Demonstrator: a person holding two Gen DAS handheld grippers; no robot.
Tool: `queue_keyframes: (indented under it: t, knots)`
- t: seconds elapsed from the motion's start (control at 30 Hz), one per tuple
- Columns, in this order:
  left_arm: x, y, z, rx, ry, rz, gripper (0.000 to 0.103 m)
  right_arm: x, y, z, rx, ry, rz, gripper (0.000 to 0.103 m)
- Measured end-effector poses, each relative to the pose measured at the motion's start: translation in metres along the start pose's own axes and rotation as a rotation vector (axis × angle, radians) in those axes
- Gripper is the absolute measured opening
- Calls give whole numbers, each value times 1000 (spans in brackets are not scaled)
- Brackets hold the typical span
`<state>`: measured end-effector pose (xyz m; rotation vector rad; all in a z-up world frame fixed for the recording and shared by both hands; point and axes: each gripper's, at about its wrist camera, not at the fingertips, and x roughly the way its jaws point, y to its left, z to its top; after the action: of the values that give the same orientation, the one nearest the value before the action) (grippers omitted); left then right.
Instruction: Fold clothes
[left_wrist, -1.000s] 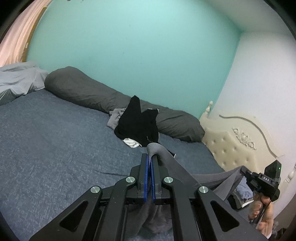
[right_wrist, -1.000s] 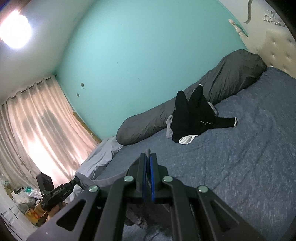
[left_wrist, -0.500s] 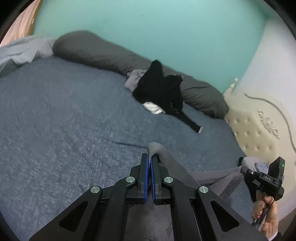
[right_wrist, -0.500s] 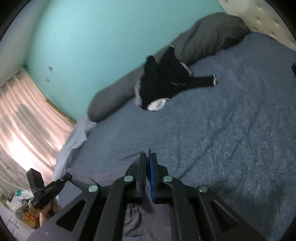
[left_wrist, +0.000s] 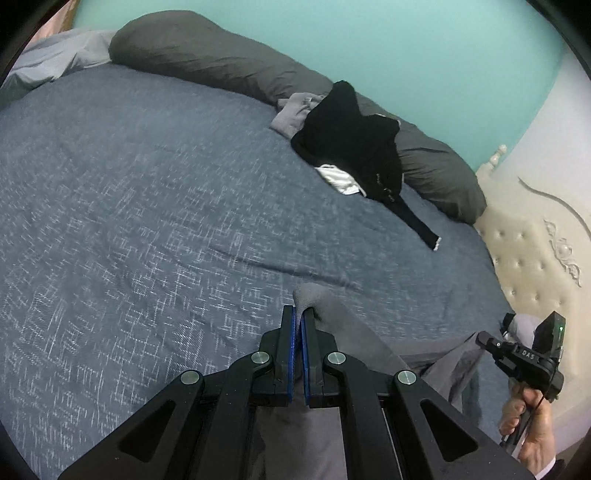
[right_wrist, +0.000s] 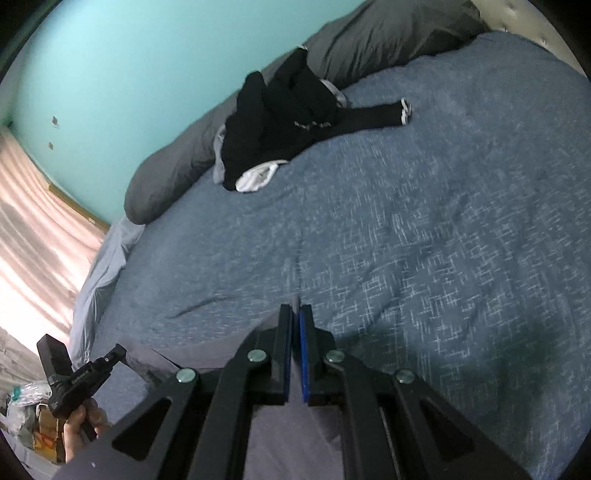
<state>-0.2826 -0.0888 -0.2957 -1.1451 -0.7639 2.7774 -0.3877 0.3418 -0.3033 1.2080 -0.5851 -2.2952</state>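
A: Where's the garment we're folding?

B: The grey garment (left_wrist: 354, 332) is strung between both tools over the near edge of the blue bedspread (left_wrist: 147, 206). The left gripper (left_wrist: 298, 325) is pinched tight on a bunched corner that pokes up past its tips at twelve o'clock. From there the cloth runs toward four o'clock, where the other tool shows with a hand on its grip.

A: And the right one?

B: The right gripper (right_wrist: 296, 321) has its blue pads nearly together, with only a thin sliver of grey edge showing between the tips. In its view the cloth spreads toward eight o'clock, to the other tool.

A: What worries you?

B: That thin bite. I judge it could slip out if the span is pulled taut, and the garment would drop in a crumpled heap. The left side's thick bunch could also leave a skewed corner when laid down.

A: Anything else nearby?

B: A heap of black clothing (left_wrist: 351, 140) lies against the long grey pillow (left_wrist: 221, 62) at one o'clock, well apart, so no snagging there.
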Motion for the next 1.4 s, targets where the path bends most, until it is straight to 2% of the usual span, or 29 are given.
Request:
queue_keyframes:
  t: [0.27, 0.57, 0.87, 0.97, 1.03, 1.1, 1.17, 1.23, 1.3, 1.4]
  knots:
    - [22, 13, 1, -14, 33, 18, 3, 33, -18, 0, 41, 56, -11, 3]
    - [35, 10, 9, -9, 36, 9, 3, 43, -17, 14, -35, 48, -48, 3]
    - [47, 20, 11, -17, 57, 27, 3, 70, -22, 22, -61, 100, -100, 3]
    - [50, 22, 9, -19, 67, 37, 4, 76, -26, 19, -53, 115, -92, 3]
    - [52, 24, 8, -20, 74, 43, 6, 72, -29, 19, -37, 107, -96, 6]
    - [54, 26, 7, -21, 81, 50, 26, 68, -32, 19, -21, 99, -100, 7]
    - [53, 28, 8, -18, 77, 62, 33, 63, -35, 19, -5, 91, -105, 13]
    - [48, 29, 10, -14, 60, 79, 34, 59, -38, 19, 12, 82, -109, 18]
    - [46, 28, 11, -11, 54, 77, 34, 52, -37, 21, -3, 71, -122, 29]
    - [45, 26, 11, -1, 56, 73, 34, 47, -29, 20, -37, 77, -109, 30]
